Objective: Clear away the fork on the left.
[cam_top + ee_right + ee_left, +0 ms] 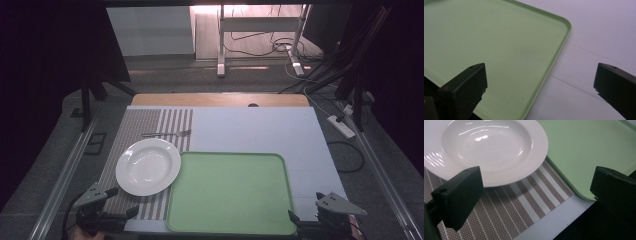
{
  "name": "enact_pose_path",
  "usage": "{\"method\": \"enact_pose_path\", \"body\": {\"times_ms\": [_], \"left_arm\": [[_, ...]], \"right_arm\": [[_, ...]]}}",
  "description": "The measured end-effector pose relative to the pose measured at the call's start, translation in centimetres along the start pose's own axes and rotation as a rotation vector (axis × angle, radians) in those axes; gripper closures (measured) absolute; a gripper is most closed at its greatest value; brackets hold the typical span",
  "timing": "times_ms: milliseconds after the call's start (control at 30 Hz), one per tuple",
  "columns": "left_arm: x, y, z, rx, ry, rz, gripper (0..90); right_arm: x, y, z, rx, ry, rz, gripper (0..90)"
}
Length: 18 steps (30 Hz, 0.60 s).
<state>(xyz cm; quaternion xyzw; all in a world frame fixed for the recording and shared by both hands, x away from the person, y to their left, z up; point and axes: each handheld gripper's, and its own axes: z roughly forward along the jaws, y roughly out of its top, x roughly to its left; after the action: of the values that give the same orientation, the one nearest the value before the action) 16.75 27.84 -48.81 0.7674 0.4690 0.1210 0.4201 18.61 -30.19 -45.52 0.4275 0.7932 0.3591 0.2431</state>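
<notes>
1. Green plastic tray (231, 192) lies at the near middle of the table, its front rim close to the table's near edge and its left rim just beside the white plate (148, 166); from the high view you cannot tell whether the two touch.
2. Your left gripper (121, 201) sits at the near left corner with its jaws spread wide and nothing between them; in the left gripper view the gap frames the plate's near rim (499, 178) and the striped placemat (524, 205).
3. The plate rests on that placemat (131, 127), toward its right side, with its rim hanging over the mat's right edge near the tray's corner.
4. Your right gripper (306, 210) holds at the near right corner, jaws also wide and empty; in the right gripper view they straddle the tray's right rim (559, 52) and the bare pale table sheet (594, 50).
5. A fork (167, 133) lies crosswise on the placemat beyond the plate, apart from it.
6. Open room: the tray's inside is bare, and the pale sheet (255, 130) beyond the tray and along its right side is bare up to the wooden strip at the far edge.
7. Tight spots: the seam where plate meets tray, and the narrow strip between the tray's front rim and the table's near edge where both grippers sit.
</notes>
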Motion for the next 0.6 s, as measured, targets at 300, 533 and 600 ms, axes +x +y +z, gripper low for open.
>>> {"method": "enact_pose_path", "body": {"times_ms": [300,533,600], "left_arm": [[-0.2,0.7,0.5,0.005,-0.030,0.040,0.0],[-0.2,1.3,0.9,-0.004,-0.019,0.076,0.0],[-0.1,1.4,1.0,-0.008,-0.017,0.079,0.0]], "right_arm": [[0.1,0.0,0.1,0.006,-0.002,-0.008,0.0],[0.1,0.0,0.1,0.009,-0.002,-0.012,0.0],[0.1,0.0,0.1,0.010,-0.002,-0.012,0.0]]}}
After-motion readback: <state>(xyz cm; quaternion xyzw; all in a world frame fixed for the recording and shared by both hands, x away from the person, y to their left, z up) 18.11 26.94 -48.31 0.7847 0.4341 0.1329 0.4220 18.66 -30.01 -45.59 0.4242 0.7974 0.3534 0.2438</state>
